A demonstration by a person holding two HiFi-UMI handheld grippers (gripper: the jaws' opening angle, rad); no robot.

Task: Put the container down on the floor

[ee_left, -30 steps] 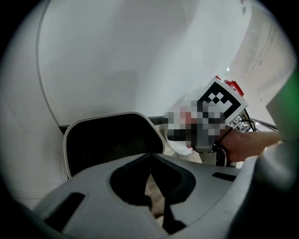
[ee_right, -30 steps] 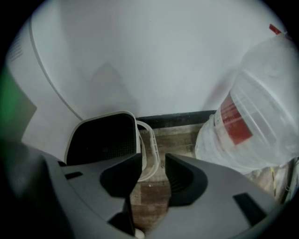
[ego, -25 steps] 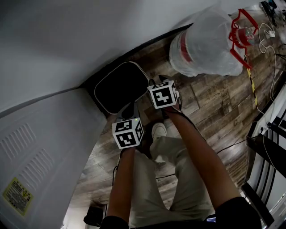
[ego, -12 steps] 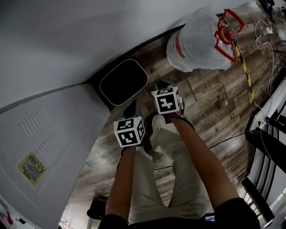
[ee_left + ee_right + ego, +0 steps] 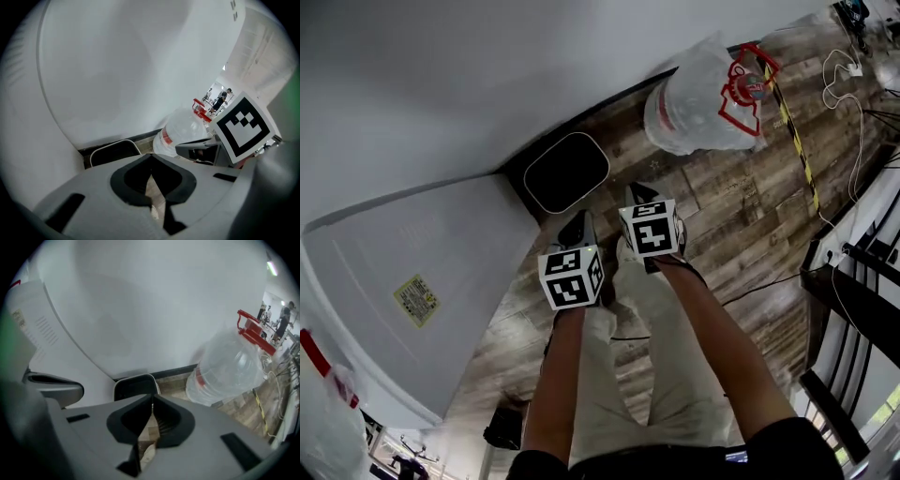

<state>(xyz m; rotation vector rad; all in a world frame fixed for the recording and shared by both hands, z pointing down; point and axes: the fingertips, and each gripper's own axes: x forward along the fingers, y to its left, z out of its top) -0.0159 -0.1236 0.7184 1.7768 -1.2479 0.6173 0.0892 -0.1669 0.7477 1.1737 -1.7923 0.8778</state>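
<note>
The container (image 5: 694,98), a big clear water jug with a red band and a red carry handle (image 5: 741,84), rests on the wood floor by the wall, apart from both grippers. It also shows in the left gripper view (image 5: 183,136) and the right gripper view (image 5: 229,369). My left gripper (image 5: 578,228) hangs above the floor short of the jug, its jaw tips touching (image 5: 151,157) with nothing held. My right gripper (image 5: 639,194) is beside it, nearer the jug. Its jaws are closing and meet at the tips (image 5: 151,401), empty.
A black flat pad with a white rim (image 5: 567,171) lies on the floor against the wall, just ahead of the grippers. A white appliance (image 5: 403,281) stands at the left. Cables (image 5: 844,66), a yellow-black strip (image 5: 797,141) and a dark rack (image 5: 862,281) are at the right.
Both grippers have drawn back from the jug toward the person's legs. The jug now sits farther off, near the wall, and the view has widened.
</note>
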